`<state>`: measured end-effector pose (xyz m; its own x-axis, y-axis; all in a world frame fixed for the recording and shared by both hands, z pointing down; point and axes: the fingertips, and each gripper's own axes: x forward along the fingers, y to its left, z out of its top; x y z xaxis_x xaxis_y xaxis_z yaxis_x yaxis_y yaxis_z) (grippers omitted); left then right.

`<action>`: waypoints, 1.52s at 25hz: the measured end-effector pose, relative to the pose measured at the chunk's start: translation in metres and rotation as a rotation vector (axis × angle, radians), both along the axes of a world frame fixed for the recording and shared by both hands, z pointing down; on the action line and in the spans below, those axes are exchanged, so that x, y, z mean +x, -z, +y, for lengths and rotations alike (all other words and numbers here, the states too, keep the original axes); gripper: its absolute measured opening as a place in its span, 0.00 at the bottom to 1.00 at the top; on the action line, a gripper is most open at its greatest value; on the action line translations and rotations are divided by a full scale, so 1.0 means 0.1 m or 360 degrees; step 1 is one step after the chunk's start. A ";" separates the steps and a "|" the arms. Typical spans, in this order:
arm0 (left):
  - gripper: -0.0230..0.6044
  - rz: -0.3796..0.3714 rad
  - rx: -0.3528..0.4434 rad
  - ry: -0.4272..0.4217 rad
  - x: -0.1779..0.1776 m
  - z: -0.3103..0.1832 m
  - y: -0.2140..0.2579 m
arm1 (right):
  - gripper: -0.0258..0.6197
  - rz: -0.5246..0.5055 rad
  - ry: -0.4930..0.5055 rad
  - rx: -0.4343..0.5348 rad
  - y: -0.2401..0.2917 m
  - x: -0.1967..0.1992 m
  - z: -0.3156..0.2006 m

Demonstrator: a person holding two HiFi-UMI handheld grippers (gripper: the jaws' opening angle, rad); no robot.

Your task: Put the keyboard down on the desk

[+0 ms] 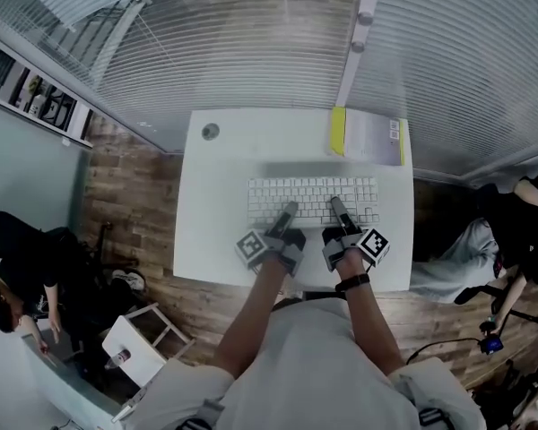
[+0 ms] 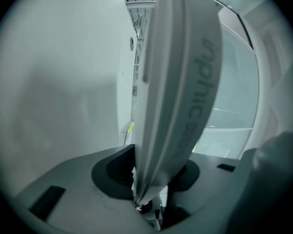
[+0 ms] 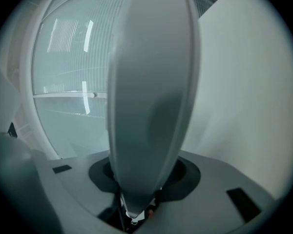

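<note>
a white keyboard [image 1: 312,197] is held level over the middle of a white desk [image 1: 215,231], with its shadow cast on the top behind it. its near edge is pinched by the left gripper [image 1: 289,209] and the right gripper [image 1: 335,204] (both pairs of jaws are clamped on it). a yellow-edged box [image 1: 368,137] is seen at the far right corner.

Centre right of the left gripper view: "inphic" in grey letters, running lengthwise down the keyboard [image 2: 185,82]; letters after it too blurred to read. Lower middle of the head view: black-and-white square markers on the cubes of the left gripper [image 1: 289,210] and right gripper [image 1: 334,203]. Upper right of the bench [image 1: 206,240]: print on a box [image 1: 372,138], too small to read.
</note>
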<state>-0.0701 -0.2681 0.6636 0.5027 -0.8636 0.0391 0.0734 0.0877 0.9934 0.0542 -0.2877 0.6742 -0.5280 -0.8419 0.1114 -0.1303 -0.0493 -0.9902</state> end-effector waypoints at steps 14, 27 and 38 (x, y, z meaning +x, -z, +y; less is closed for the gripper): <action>0.25 0.0009 -0.0194 0.0019 0.00 -0.13 -0.29 | 0.27 -0.0015 -0.0032 -0.0149 -0.25 -0.02 -0.14; 0.25 0.0034 -0.0316 0.0051 -0.01 -0.11 -0.48 | 0.36 0.0136 0.0139 -0.0199 -0.36 -0.05 -0.01; 0.25 0.0034 -0.0333 0.0044 -0.01 -0.10 -0.47 | 0.39 -0.0081 0.0061 -0.0057 -0.17 -0.05 0.56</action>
